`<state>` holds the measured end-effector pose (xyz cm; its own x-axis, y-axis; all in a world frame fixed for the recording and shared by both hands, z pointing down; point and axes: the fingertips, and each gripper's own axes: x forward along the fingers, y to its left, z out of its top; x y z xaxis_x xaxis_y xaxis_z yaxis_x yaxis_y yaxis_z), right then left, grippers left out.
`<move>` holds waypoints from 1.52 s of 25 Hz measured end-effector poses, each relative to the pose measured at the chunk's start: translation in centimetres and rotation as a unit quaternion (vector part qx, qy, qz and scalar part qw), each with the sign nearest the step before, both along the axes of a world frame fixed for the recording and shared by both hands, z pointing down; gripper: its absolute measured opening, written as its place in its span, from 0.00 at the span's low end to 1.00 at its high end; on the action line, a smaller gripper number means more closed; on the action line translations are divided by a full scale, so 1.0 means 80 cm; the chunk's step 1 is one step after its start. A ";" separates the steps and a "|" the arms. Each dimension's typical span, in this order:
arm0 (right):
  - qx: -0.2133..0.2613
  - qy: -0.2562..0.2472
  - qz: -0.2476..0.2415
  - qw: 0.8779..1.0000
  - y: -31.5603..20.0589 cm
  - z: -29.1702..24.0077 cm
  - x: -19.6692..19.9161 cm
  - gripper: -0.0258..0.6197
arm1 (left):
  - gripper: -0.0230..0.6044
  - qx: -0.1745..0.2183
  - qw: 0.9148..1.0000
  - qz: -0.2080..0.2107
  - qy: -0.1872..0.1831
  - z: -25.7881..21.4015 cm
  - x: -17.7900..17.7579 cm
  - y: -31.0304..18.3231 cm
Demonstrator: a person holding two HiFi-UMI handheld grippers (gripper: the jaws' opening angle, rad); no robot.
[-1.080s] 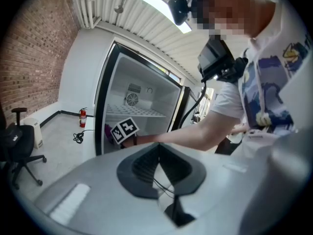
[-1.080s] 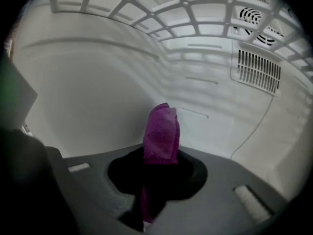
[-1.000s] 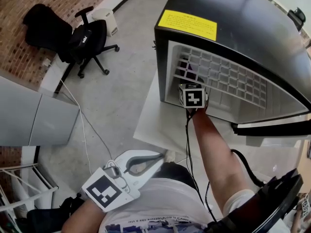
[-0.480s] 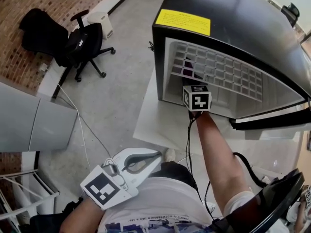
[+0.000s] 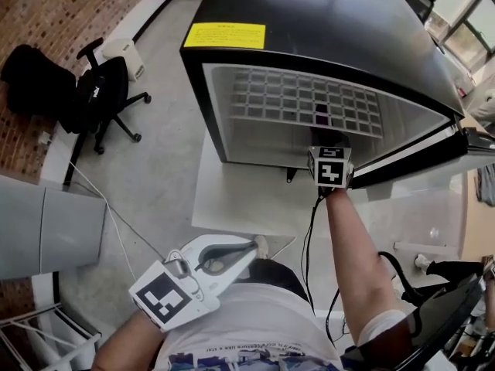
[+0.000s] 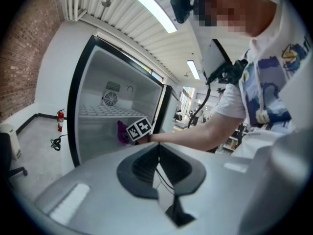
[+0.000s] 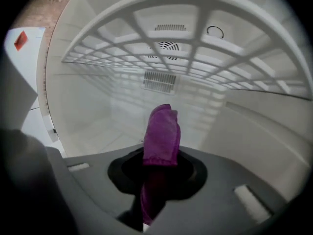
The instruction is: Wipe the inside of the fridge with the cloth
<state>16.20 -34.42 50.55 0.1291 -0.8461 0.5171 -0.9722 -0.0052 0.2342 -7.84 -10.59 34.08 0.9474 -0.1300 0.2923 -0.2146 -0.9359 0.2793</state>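
**Purple cloth gripped inside the open fridge**

The boxy black fridge [image 5: 325, 22] stands open, its smooth white cavity crossed by a white lattice shelf [image 5: 294, 103]. The right gripper [image 7: 157, 168] reaches in near the opening's right edge, jaws clamped on a soft, folded purple cloth [image 7: 162, 131] below the shelf. The left gripper [image 5: 232, 255] hangs at the person's waist, jaws together, empty.

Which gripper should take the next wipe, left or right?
Right. The right gripper is clamped on the purple cloth and reaches into the open fridge, under the shelf. The left gripper is shut, empty, and held low by the person's torso, outside the fridge.
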 end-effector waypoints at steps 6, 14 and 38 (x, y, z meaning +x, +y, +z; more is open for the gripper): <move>-0.018 0.003 0.054 0.998 0.026 0.013 0.053 0.14 | 0.04 -0.001 0.999 0.033 -0.002 0.002 0.023 0.010; -0.036 -0.025 0.061 0.997 0.025 0.044 0.042 0.14 | 0.04 -0.003 1.000 0.028 -0.007 0.002 0.029 0.008; -0.059 -0.094 -0.103 0.988 -0.032 0.075 -0.202 0.14 | 0.04 -0.020 0.997 -0.066 -0.020 0.011 -0.047 0.000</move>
<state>0.02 -37.01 56.55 -0.1472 -0.7771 0.6120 -0.9763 0.2136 0.0363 -11.63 -10.62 34.94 0.9097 -0.2415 0.3377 -0.3481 -0.8870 0.3035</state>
